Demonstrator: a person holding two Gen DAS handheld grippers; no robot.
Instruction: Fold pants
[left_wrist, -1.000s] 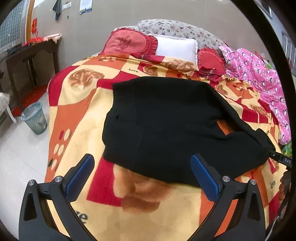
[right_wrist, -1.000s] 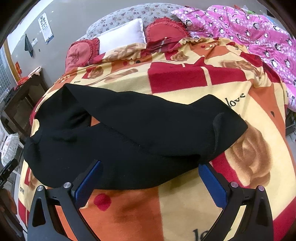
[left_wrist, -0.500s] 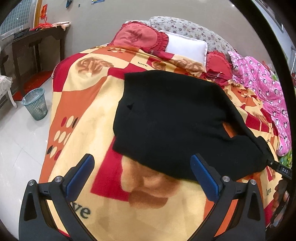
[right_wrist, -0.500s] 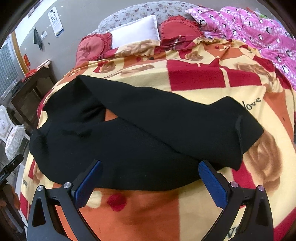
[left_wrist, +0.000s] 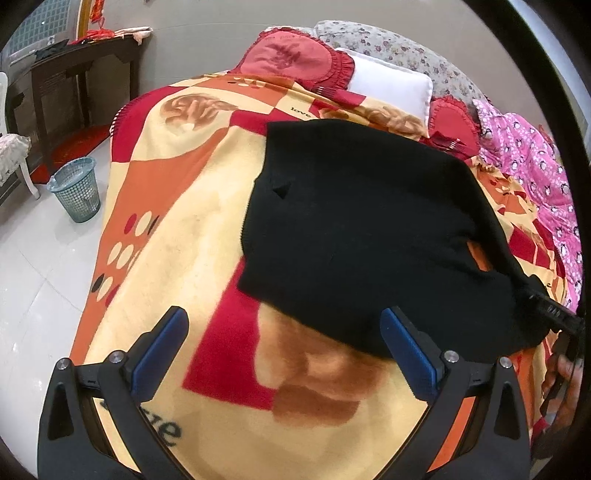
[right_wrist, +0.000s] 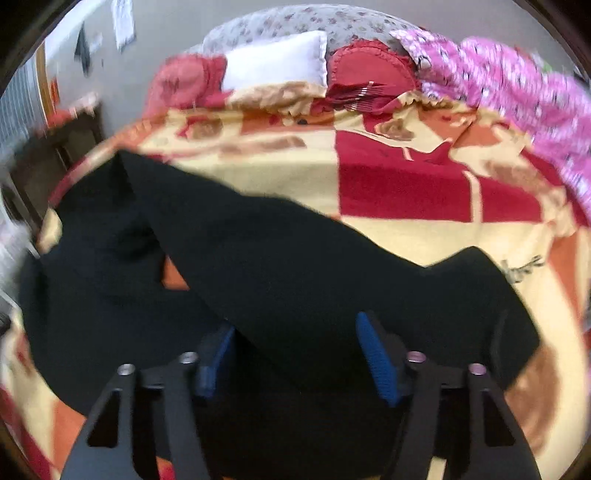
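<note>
Black pants (left_wrist: 354, 229) lie spread on a red, orange and cream blanket (left_wrist: 177, 206) on a bed. My left gripper (left_wrist: 284, 354) is open and empty, just short of the near edge at the waist end. In the right wrist view the pants (right_wrist: 280, 258) run left to right with one leg lying over the other. My right gripper (right_wrist: 295, 350) hovers over the near edge of the legs, its jaws partly closed with a gap between them, and holds nothing. The right view is blurred.
Red cushions (left_wrist: 288, 59), a white pillow (left_wrist: 391, 85) and a pink quilt (left_wrist: 535, 155) lie at the bed's far end. A blue wastebasket (left_wrist: 75, 188) and a dark wooden table (left_wrist: 74, 81) stand on the floor to the left.
My left gripper has shifted left and stays open. My right gripper has moved forward over the pants' near edge and its jaws have narrowed.
</note>
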